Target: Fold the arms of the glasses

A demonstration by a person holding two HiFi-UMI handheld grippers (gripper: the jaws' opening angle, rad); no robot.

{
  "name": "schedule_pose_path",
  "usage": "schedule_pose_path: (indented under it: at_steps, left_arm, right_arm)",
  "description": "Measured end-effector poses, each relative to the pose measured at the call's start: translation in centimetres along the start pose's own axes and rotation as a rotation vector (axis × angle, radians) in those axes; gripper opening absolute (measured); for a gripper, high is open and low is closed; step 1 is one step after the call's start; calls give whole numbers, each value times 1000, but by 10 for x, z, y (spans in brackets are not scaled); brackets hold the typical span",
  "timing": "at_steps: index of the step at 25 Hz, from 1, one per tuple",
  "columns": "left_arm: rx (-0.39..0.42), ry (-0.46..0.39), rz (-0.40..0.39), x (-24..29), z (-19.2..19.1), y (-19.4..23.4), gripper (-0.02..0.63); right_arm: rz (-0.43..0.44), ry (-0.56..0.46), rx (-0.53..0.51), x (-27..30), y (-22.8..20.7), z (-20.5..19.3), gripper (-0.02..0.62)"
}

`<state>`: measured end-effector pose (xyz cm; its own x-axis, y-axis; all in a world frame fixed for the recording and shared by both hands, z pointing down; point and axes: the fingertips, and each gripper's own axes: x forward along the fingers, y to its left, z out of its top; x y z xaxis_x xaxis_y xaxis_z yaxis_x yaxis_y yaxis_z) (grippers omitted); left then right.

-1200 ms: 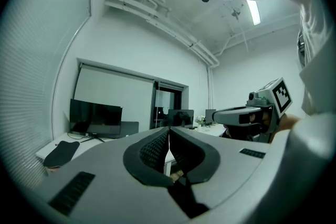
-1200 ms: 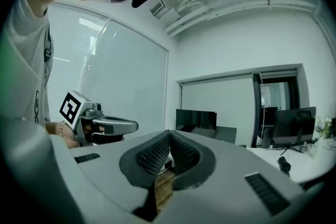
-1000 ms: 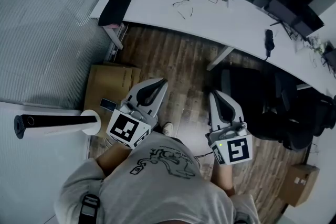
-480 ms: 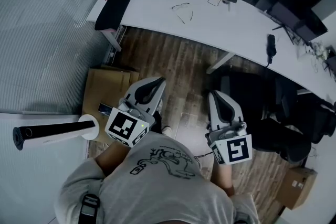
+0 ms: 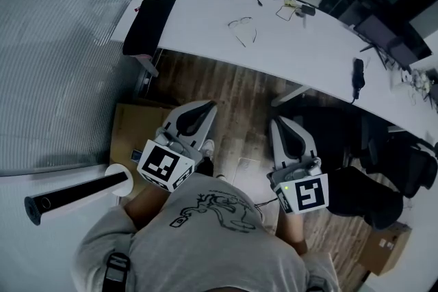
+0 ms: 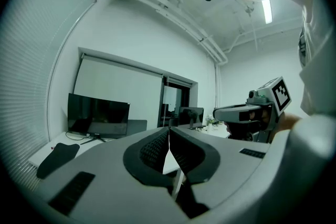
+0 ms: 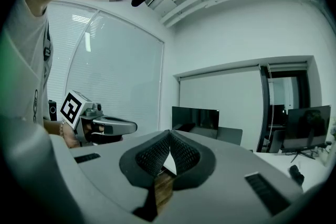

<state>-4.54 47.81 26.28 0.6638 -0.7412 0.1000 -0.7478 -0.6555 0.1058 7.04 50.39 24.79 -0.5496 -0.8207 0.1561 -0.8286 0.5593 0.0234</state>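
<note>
Both clenched, empty: your left gripper (image 5: 207, 107) and right gripper (image 5: 279, 122) sit well short of the glasses (image 5: 243, 24), arms unfolded on the table (image 5: 205, 14). Reach in like that and you'll likely shove the thin frame away.

Table (image 5: 205, 20) white; on it the glasses (image 5: 241, 24), whose thin frame reads dark, though it is too small here to be certain, and a black mat (image 5: 147, 24); floor (image 5: 233, 85) brown wood grain. Left gripper (image 5: 211, 107) and right gripper (image 5: 276, 124) light grey, fingers (image 6: 149, 152) black with a dotted mesh texture inside, marker cube (image 5: 164, 165) in black-and-white squares. Shirt (image 5: 205, 243) grey with black line print; cardboard box (image 5: 133, 123) tan.
</note>
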Motion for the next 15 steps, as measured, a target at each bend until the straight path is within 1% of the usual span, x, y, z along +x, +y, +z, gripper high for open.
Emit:
schedule_pose_path:
  at_steps: [9, 15]
  left_arm:
    - [-2, -1, -32, 28, 7, 82, 21]
    - [-8, 15, -43, 35, 1, 125, 21]
  right_arm:
    - [-4, 13, -19, 94, 0, 12, 9]
    - [-12, 36, -26, 136, 2, 12, 9]
